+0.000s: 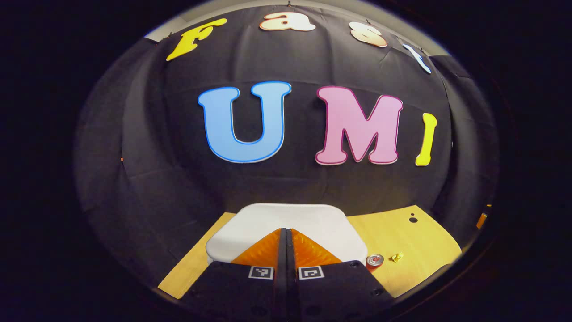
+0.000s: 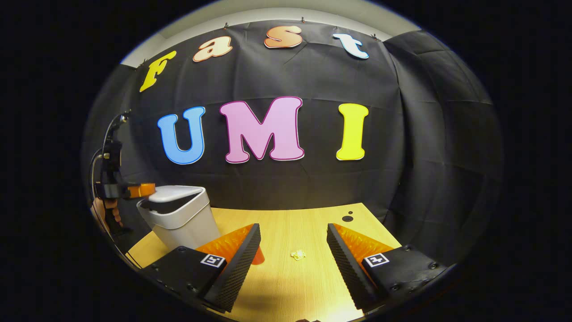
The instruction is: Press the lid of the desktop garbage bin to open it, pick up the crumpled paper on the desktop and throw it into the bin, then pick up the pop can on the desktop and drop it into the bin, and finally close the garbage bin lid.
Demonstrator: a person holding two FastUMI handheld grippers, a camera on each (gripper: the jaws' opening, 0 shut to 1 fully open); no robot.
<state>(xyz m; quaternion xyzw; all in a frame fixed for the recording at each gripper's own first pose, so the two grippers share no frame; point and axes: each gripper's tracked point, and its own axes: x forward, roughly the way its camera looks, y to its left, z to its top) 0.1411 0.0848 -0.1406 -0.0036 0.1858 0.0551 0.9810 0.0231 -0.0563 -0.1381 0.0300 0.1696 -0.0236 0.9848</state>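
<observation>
Fingers pressed together made my left gripper (image 1: 286,232) a blunt pusher on the bin (image 2: 178,217) lid (image 1: 286,223), which sat tilted, while my right gripper (image 2: 292,250) stood spread toward the crumpled paper (image 2: 298,255), the pop can (image 1: 374,260) near the bin.

Right tool (image 2: 292,257) gapes wide above the desk (image 2: 286,286), crumpled paper (image 2: 298,255) between its fingers.
</observation>
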